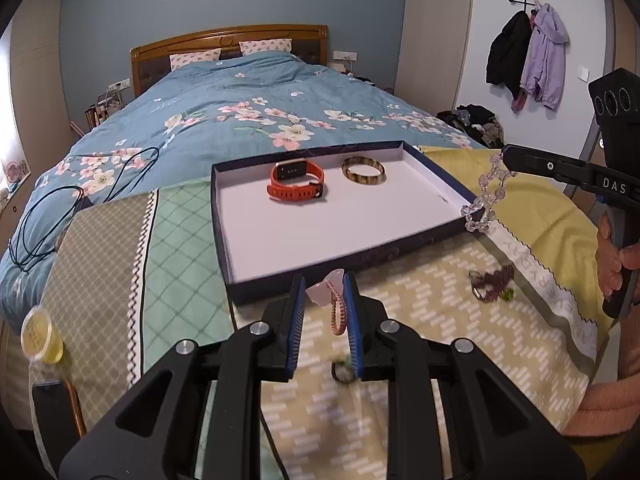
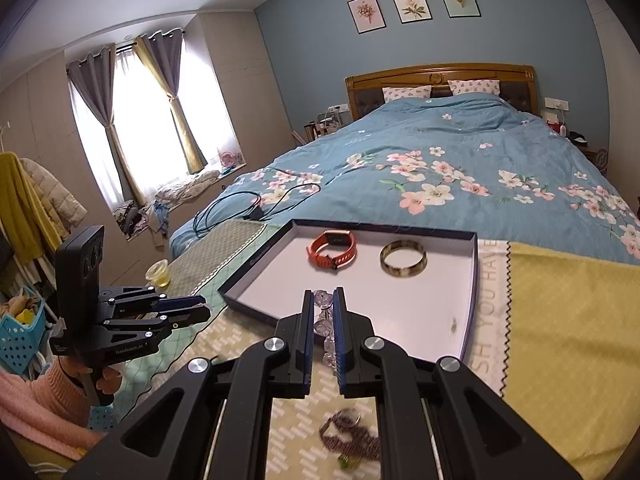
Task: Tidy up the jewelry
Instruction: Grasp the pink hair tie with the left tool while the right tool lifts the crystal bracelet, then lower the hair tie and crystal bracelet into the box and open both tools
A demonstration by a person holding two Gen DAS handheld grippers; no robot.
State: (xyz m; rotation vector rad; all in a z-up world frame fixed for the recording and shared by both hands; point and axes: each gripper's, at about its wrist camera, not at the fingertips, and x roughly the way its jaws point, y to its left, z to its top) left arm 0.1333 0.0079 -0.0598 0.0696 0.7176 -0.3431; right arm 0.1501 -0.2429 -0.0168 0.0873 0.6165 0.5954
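A shallow dark-edged box lid [image 1: 436, 184] with a white inside lies on the patterned cloth [image 1: 400, 360] spread over the foot of the bed [image 1: 240, 112]. Two things rest in it, side by side toward its far end and apart from each other: an orange watch [image 1: 298, 181], its strap curled into a loop lying on its side, and a brownish bangle [image 1: 363, 169] lying flat with its opening facing up. The rest of the lid's floor is bare white. The left gripper [image 1: 324, 312] is closed on a pink braided bracelet [image 1: 337, 312] with a pale pink butterfly charm [image 1: 320, 290]; the bracelet hangs with its long axis running along the fingers, charm end toward the lid, just short of the lid's near edge. The right gripper [image 2: 322, 328] is clamped on a clear bead bracelet [image 2: 322, 326], which dangles as a strand; in the left wrist view it hangs down past the lid's right corner. A purple bead bracelet [image 1: 492, 282] lies bunched on the cloth, outside the lid to its right. A small yellow cup [image 1: 40, 336] stands at the cloth's left edge.
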